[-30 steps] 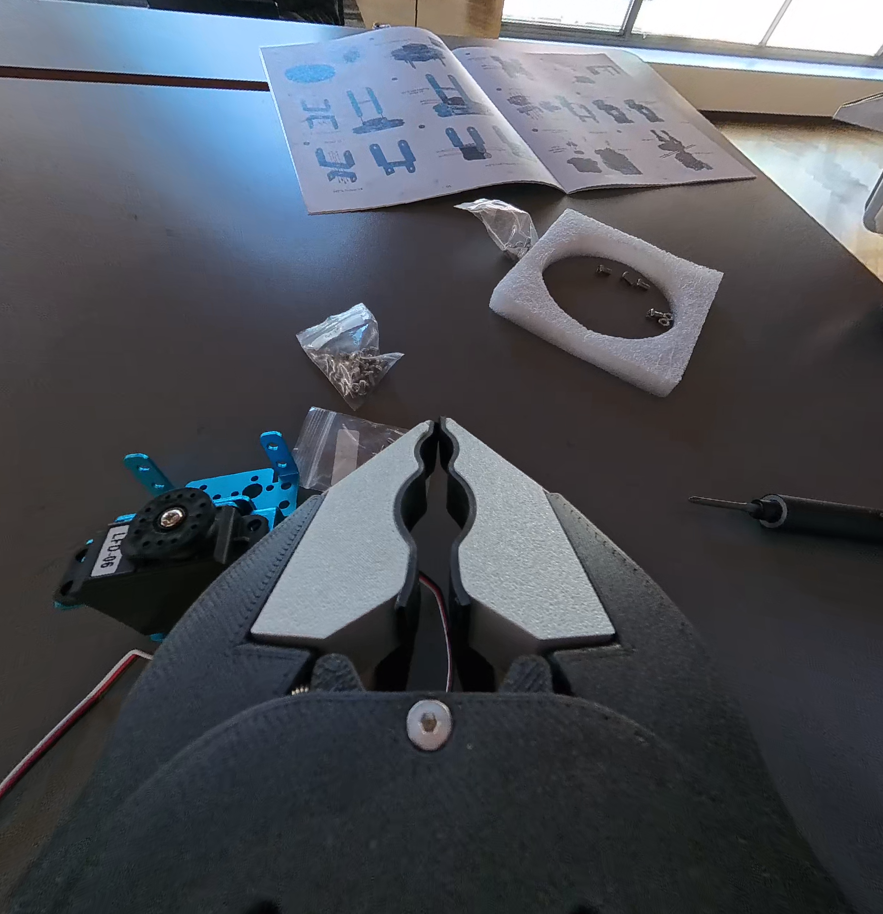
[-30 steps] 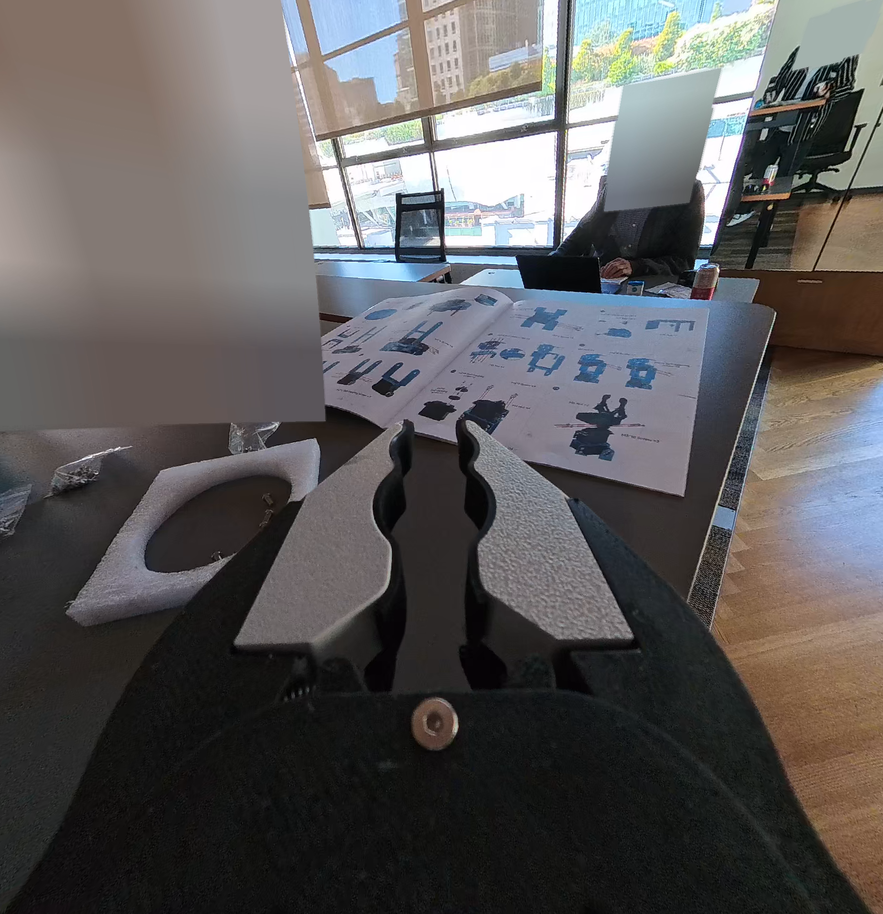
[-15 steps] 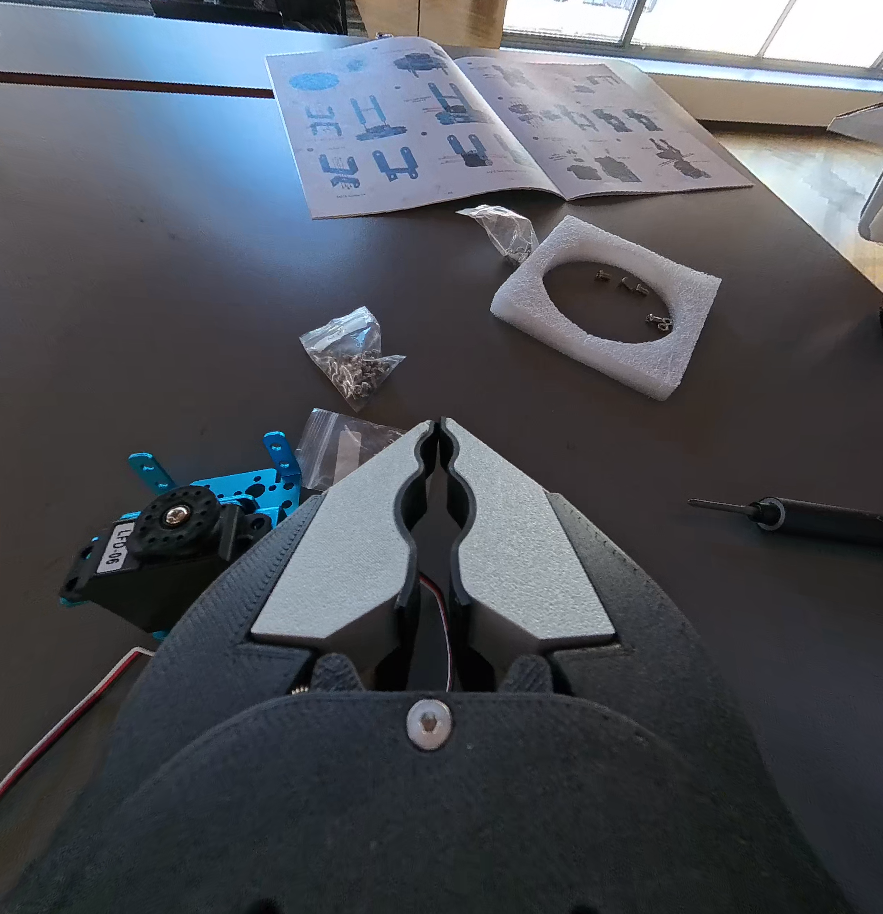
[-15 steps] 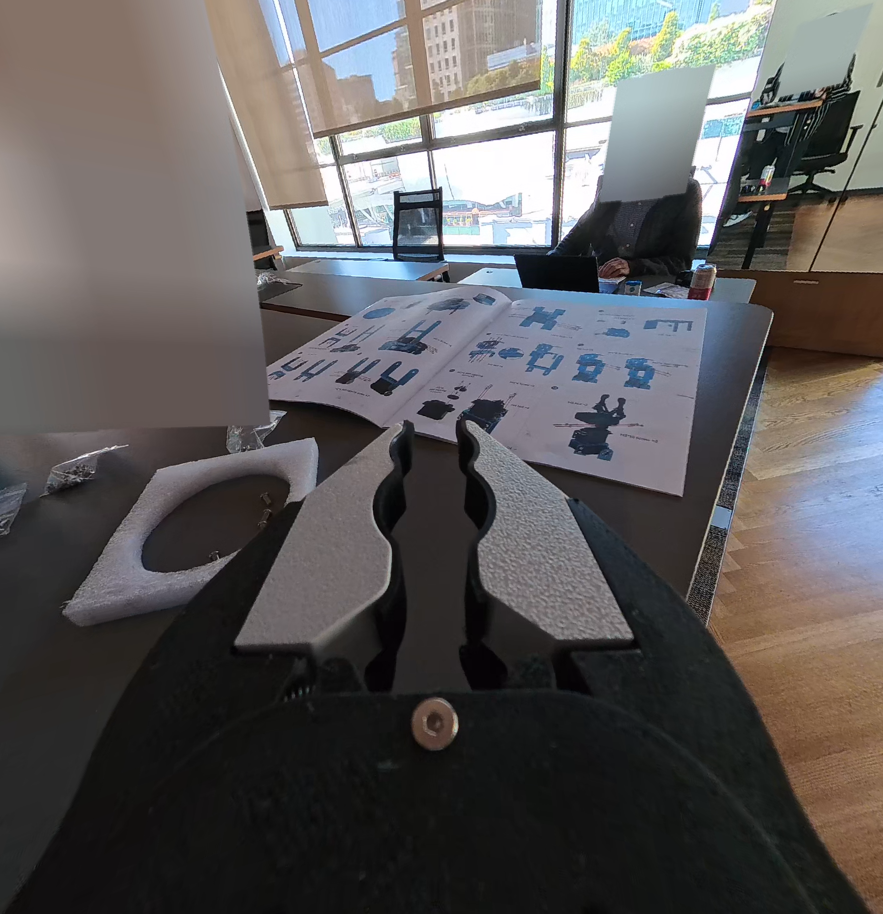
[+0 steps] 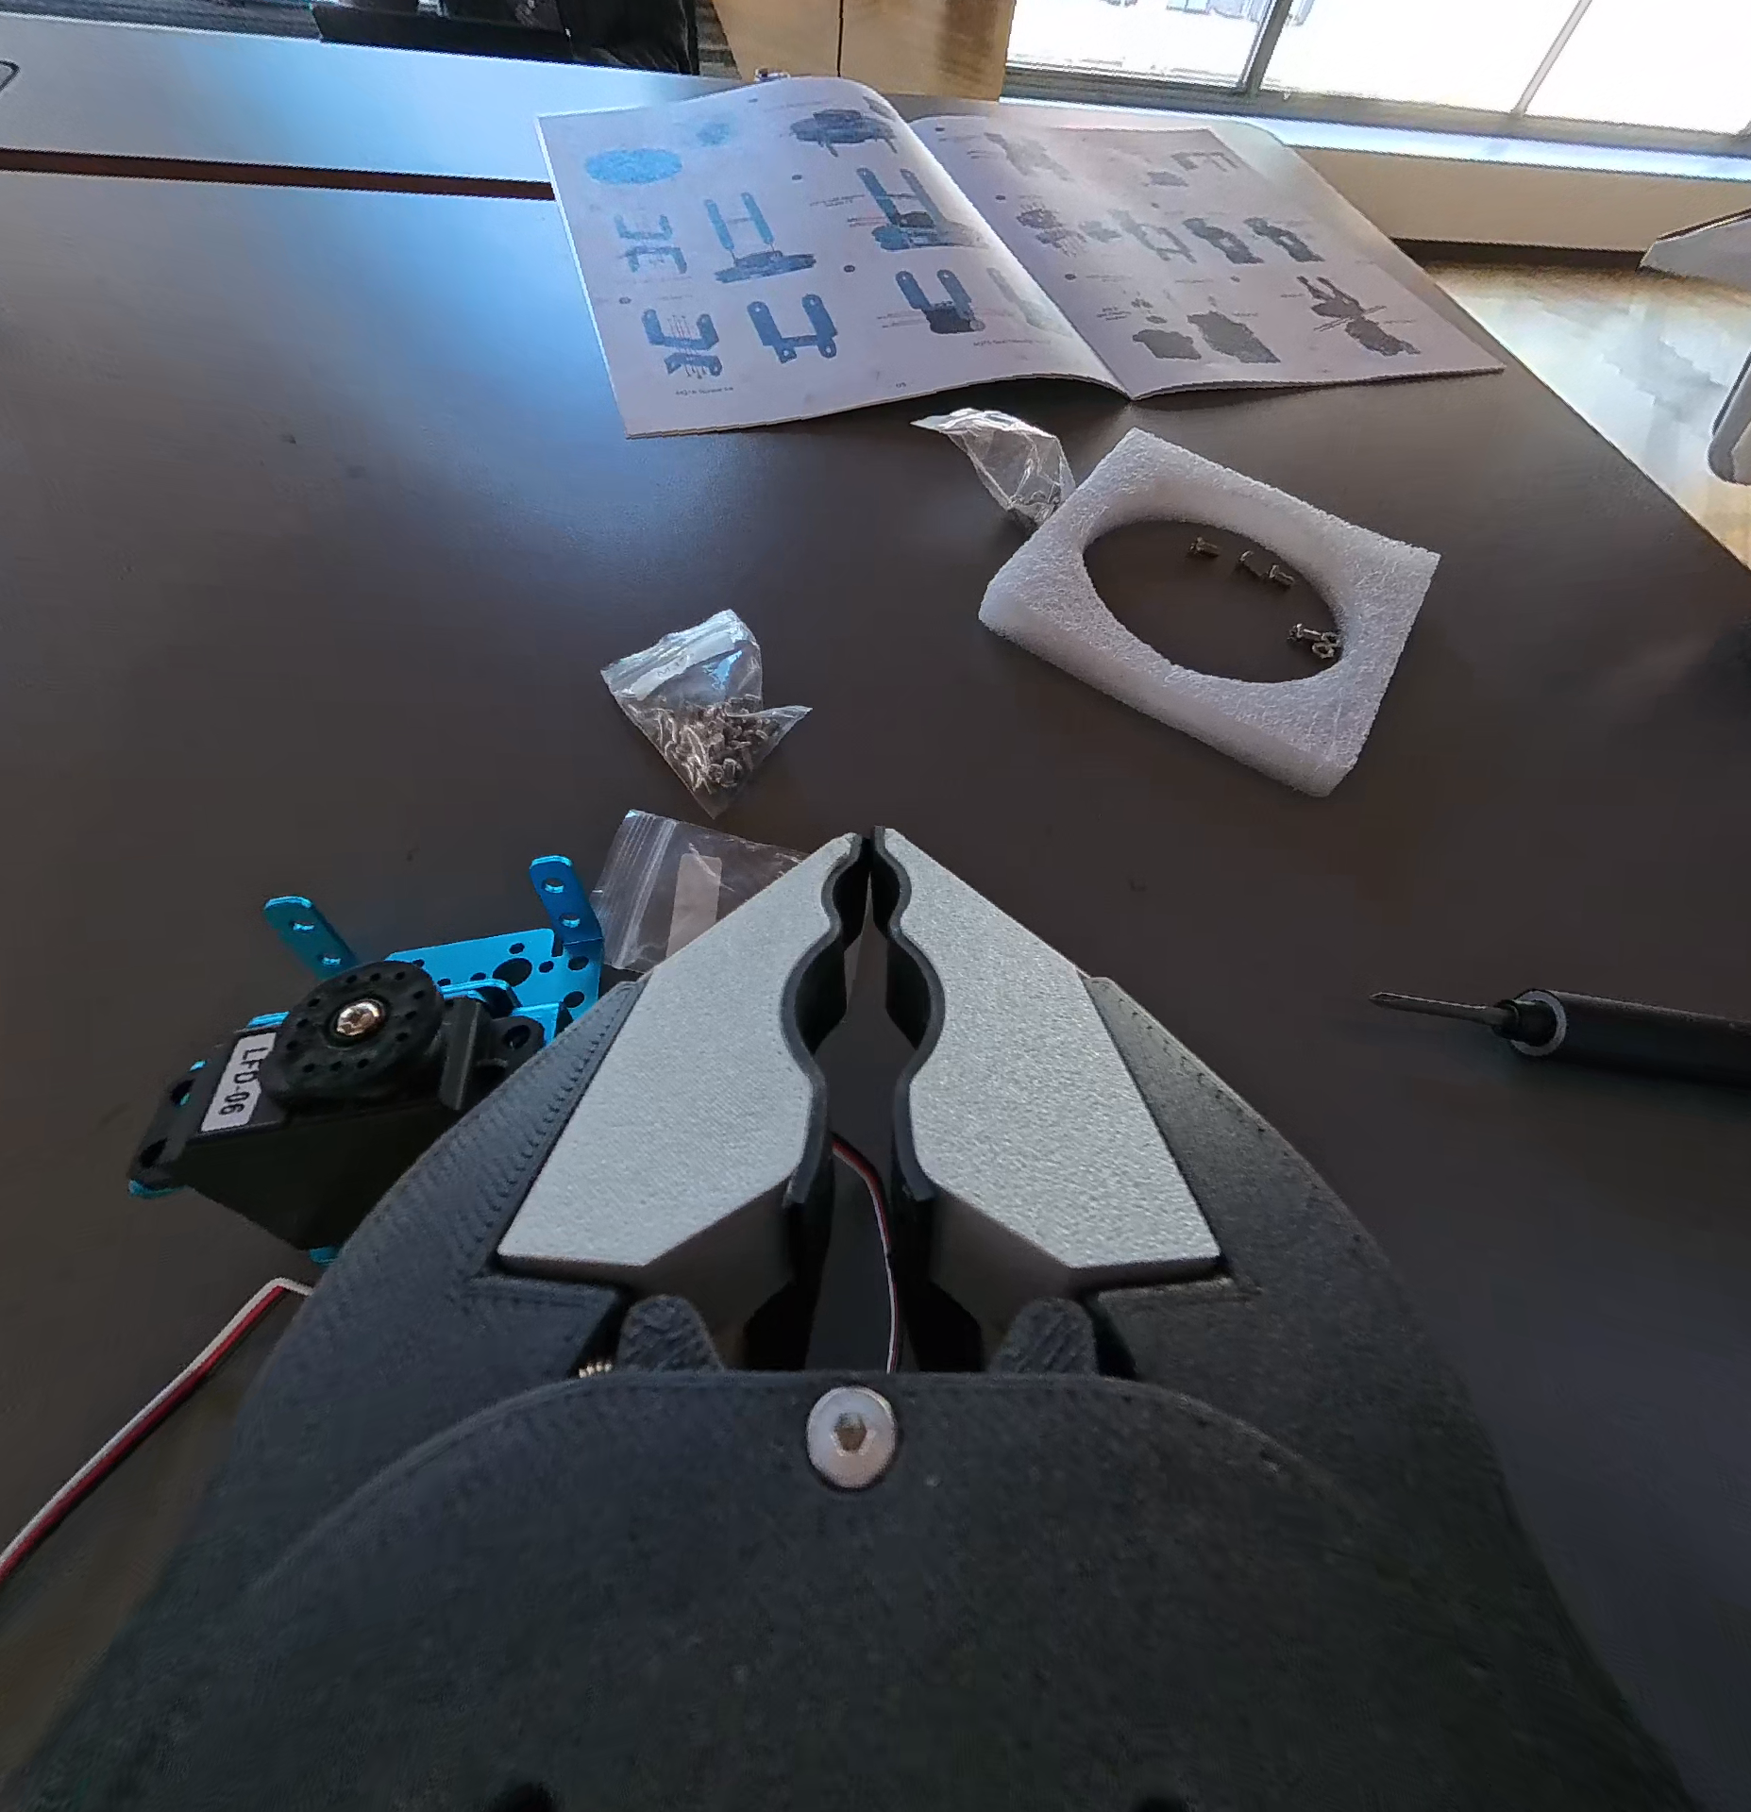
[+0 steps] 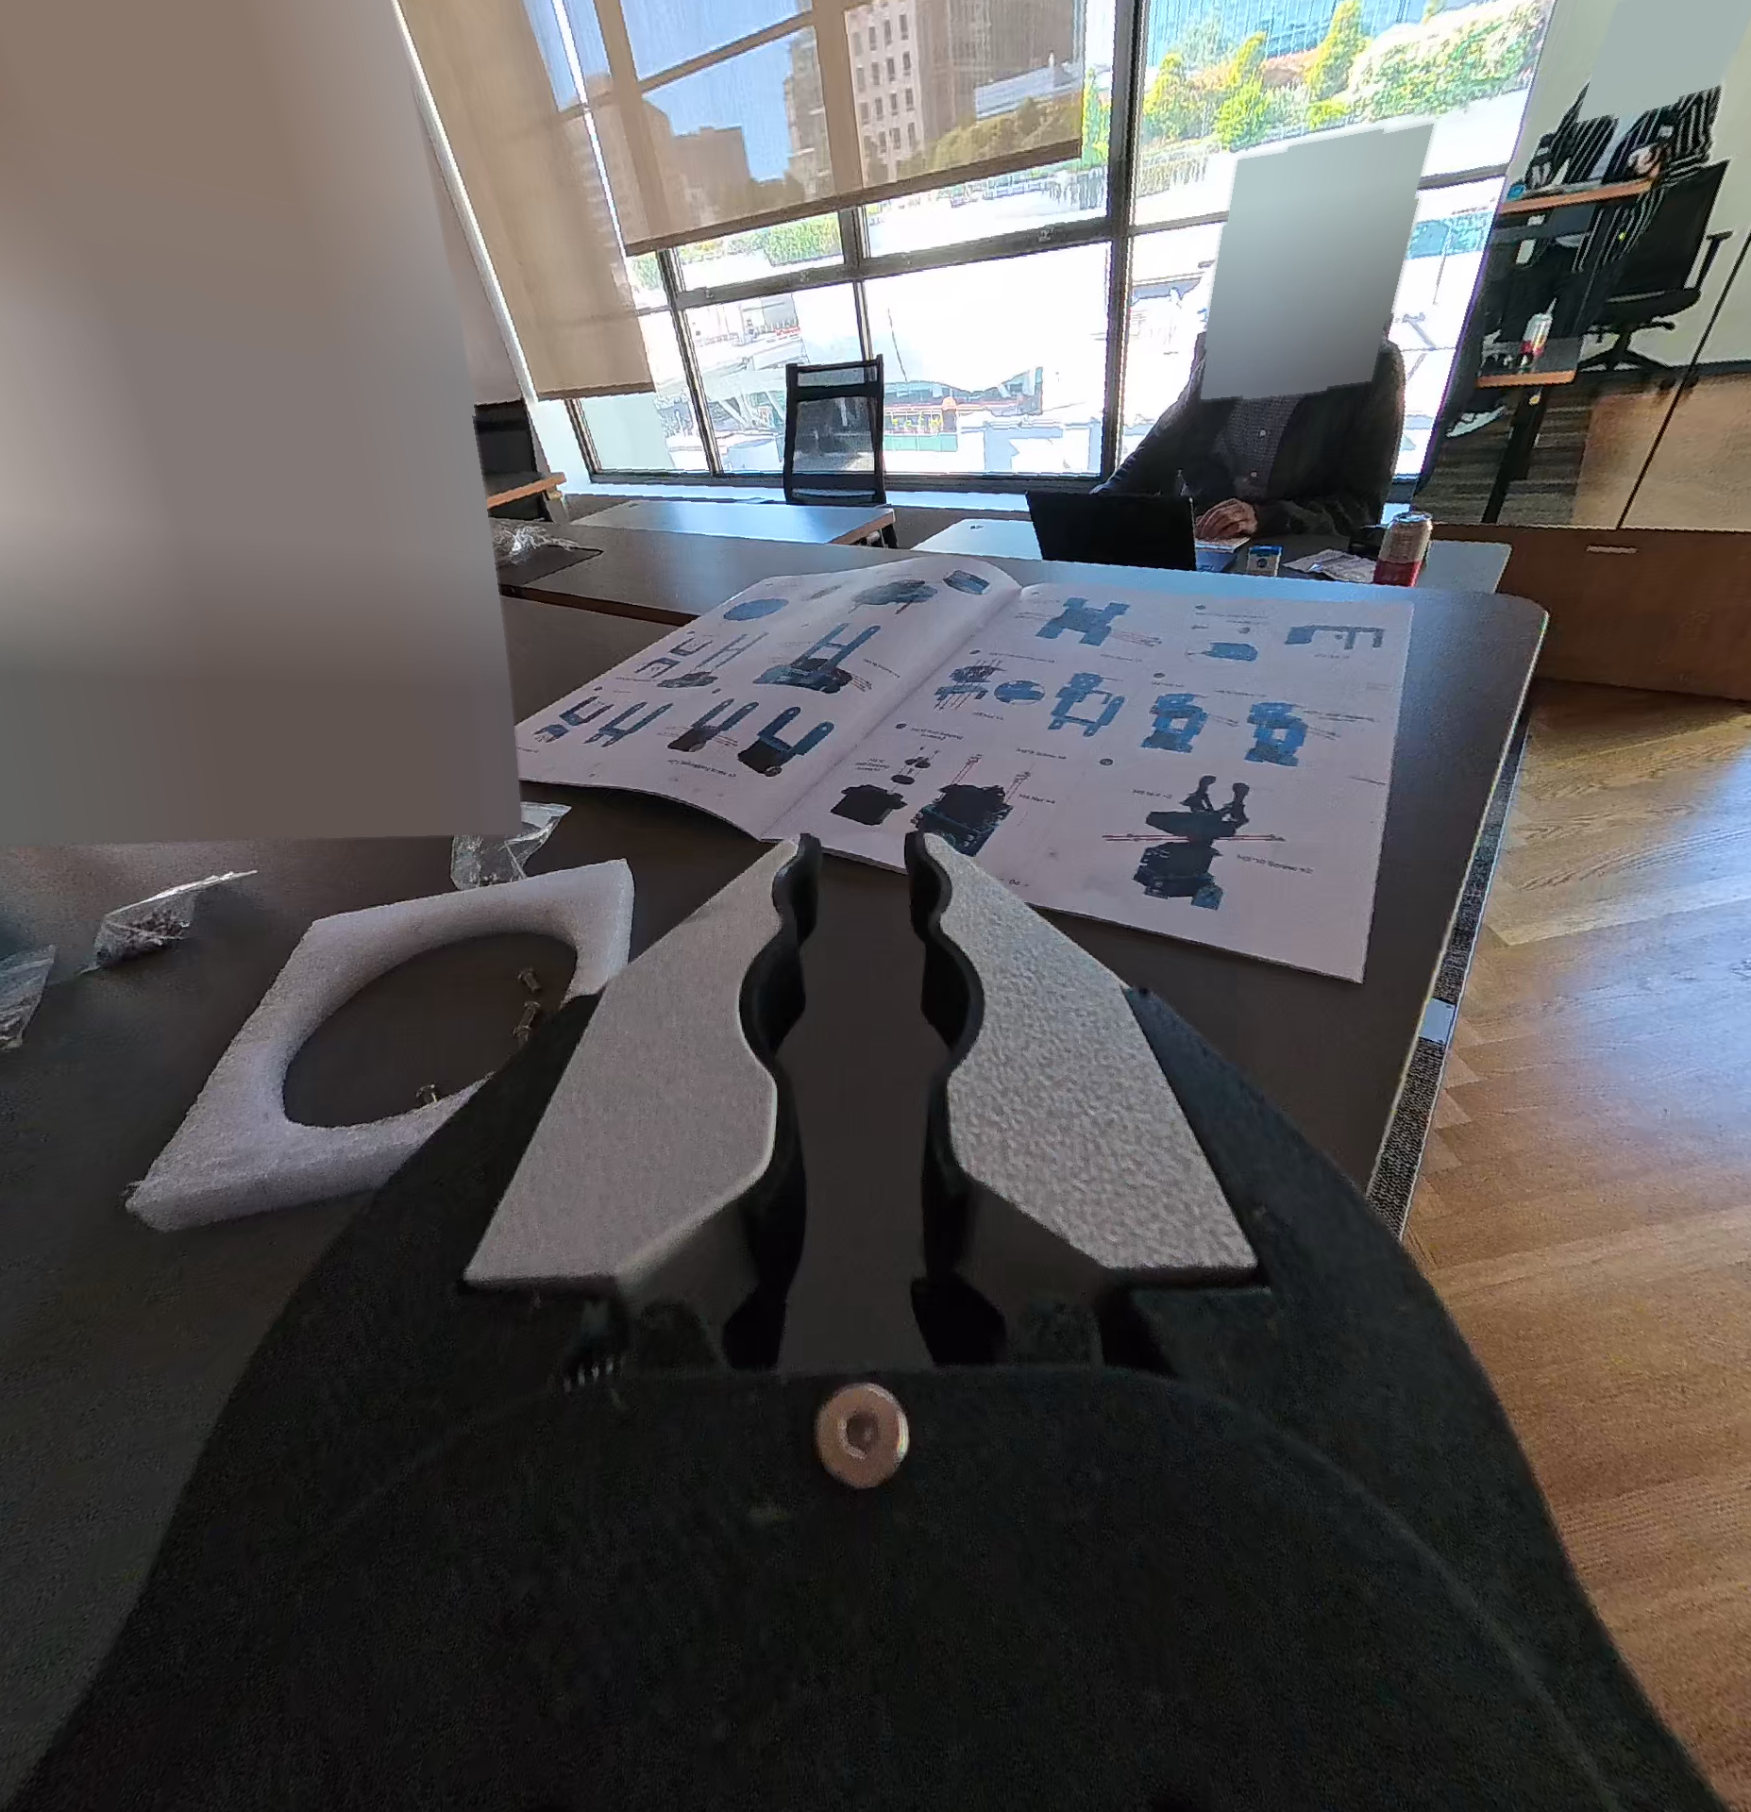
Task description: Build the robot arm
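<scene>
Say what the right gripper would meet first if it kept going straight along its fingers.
Probably the open instruction booklet: the right gripper, jaws apart and empty, points at its near edge over bare dark table. Its height above the table is unclear.

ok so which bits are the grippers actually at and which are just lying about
Near the grippers: left gripper, shut, beside black servo on blue bracket; right gripper, open, empty, by foam frame.
Lying apart: screw bag, manual, screwdriver.
</scene>
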Action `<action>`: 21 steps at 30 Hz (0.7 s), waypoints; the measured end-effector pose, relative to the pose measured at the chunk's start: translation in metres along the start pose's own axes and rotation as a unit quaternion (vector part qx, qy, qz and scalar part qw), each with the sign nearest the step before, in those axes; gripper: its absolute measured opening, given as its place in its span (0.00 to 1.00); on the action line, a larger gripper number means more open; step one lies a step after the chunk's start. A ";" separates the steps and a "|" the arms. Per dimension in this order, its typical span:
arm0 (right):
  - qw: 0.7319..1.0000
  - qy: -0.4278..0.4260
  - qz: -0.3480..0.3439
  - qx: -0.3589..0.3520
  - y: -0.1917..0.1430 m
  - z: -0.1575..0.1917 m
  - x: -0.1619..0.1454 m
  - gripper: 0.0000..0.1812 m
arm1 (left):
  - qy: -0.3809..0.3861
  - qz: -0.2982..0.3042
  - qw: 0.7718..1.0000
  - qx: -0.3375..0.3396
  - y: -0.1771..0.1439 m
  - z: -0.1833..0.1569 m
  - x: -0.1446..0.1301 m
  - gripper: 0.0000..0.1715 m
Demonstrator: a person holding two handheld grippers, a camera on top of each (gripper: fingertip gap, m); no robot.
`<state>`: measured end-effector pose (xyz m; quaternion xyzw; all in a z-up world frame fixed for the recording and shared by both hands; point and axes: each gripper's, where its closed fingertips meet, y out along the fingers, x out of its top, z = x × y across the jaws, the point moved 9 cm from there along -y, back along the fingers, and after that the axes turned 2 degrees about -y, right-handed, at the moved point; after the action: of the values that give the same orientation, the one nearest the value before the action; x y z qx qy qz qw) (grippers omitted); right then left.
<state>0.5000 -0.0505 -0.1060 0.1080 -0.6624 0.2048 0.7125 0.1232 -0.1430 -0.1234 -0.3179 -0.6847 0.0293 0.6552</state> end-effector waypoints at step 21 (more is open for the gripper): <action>0.999 -0.035 0.003 0.025 0.002 0.012 0.000 0.13 | -0.002 -0.193 0.981 -0.009 -0.059 0.004 -0.002 0.00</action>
<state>0.4887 -0.0536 -0.1056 0.1310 -0.6818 0.2196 0.6854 0.0957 -0.1894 -0.0986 -0.1855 -0.7351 -0.1033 0.6439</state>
